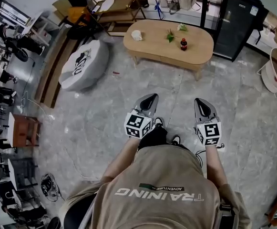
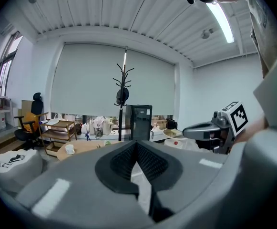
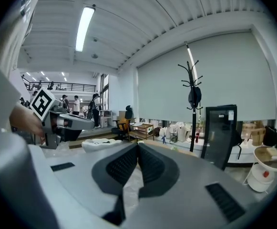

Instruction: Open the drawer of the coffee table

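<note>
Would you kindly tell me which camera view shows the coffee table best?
The head view: the whole oval coffee table appears from above, front side included. Both gripper views show only a thin strip of its top beyond their jaws.

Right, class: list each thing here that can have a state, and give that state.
Left gripper: shut, empty.
Right gripper: shut, empty.
Coffee table: nothing pulled out of it.
Bottle: upright on the table.
Cup: upright on the table.
Fridge: door shut.
Blind: drawn down.
</note>
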A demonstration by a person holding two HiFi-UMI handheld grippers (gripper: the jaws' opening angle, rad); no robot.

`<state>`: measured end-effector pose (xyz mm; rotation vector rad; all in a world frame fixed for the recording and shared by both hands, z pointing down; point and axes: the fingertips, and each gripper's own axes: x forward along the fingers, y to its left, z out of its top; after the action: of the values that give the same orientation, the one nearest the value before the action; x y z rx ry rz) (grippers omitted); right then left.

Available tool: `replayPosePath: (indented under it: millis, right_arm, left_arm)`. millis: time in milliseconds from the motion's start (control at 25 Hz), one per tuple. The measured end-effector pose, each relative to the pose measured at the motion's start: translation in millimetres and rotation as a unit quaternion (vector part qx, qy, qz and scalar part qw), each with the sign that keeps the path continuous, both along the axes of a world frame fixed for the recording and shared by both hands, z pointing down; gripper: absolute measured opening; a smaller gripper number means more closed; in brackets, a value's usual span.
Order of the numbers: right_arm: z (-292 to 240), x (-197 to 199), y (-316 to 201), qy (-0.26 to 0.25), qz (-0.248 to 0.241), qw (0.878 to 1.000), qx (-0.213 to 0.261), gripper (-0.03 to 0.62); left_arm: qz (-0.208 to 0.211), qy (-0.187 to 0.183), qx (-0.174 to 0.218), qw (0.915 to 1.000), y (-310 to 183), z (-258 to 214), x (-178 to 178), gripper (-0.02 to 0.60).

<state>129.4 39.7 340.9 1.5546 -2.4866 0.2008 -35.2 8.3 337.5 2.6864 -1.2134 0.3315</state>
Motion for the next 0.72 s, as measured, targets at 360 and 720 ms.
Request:
replayPosePath:
  millis: [360, 720]
  right_arm:
    - [12.4, -0.7, -50.1, 0.009, 0.019, 1.000, -0.012, 0.006]
    - [-13.3, -8.8, -147.8, 0.023, 0.048, 0.999, -0.001, 0.006]
  left_arm:
    - [0.038, 0.014, -0.016, 0.9991, -71.8, 19.4, 23.1, 0.005]
    - [0.079, 0.030, -0.014, 0.9963, -173.7, 14.5, 23.1, 0.005]
